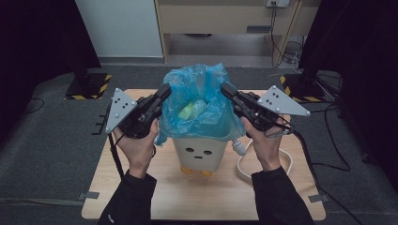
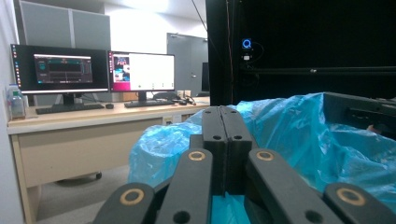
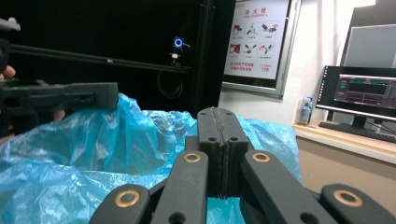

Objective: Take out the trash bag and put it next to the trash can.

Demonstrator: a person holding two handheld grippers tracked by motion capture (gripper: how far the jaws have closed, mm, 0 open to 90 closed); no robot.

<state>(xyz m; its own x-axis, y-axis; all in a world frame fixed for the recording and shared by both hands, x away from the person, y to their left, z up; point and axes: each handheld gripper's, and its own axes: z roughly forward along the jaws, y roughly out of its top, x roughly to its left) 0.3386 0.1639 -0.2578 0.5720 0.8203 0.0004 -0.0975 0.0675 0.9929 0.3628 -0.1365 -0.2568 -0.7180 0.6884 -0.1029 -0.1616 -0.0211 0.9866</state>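
The high view is dim with black corners, its counter (image 1: pixel 141 197) evenly lit from above, while both gripper views are soft, with glowing monitors (image 2: pixel 142 71) and bright white walls.

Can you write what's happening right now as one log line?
left claw: shut on bag rim | right claw: shut on bag rim | bag: in bin | bin: upright on table

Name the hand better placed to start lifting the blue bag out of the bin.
Neither clearly: the left tool and the right tool are each shut on the blue bag at opposite sides of its rim, above the white bin.
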